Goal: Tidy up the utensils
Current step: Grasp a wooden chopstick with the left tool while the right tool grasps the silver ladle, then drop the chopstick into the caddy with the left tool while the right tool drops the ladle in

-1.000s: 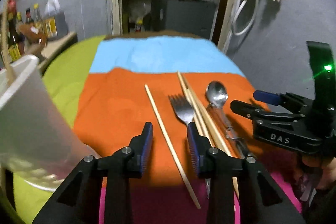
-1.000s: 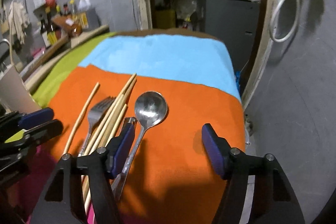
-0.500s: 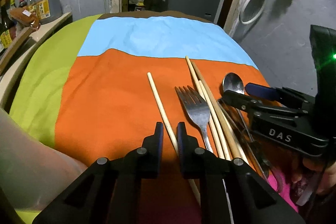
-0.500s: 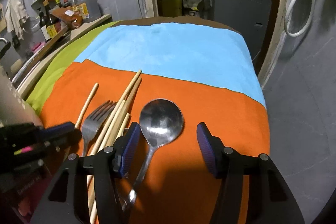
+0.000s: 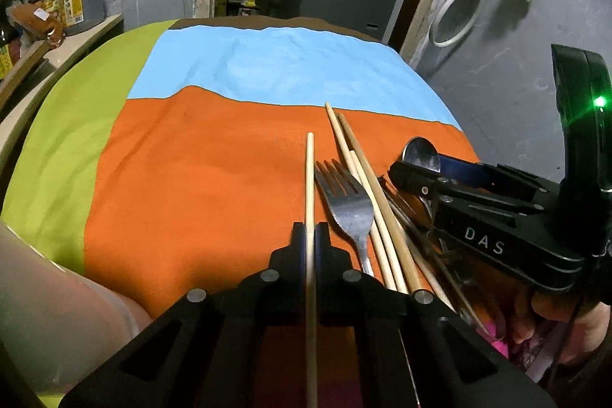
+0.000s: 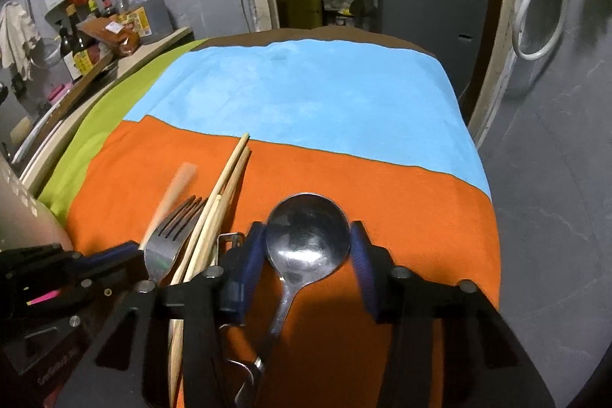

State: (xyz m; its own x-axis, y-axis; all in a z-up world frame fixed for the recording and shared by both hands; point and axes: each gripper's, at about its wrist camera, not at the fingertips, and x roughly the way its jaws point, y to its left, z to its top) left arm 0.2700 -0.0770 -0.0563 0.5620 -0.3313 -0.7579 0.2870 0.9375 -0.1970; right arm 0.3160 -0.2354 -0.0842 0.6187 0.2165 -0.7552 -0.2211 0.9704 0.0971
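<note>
Chopstick [image 5: 310,201] pinched between the left gripper [image 5: 310,234] pads, held near one end, long free length sticking forward over the orange cloth [image 5: 199,186]. Right gripper [image 6: 308,255] spread wide, pads either side of the spoon [image 6: 308,236] bowl, not squeezing it. Fork [image 5: 350,205] lies just right of the held stick; three more chopsticks [image 5: 363,178] piled against it, handles tangled under the right gripper.

Risks:
- end grip: stick may pivot or slip when lifted
- lifting could snag the fork tines
- closing on the rounded bowl: spoon may squirt out
- white cup [image 5: 49,308] at near left: tip could knock it

Blue cloth [image 5: 283,64] beyond carries nothing
</note>
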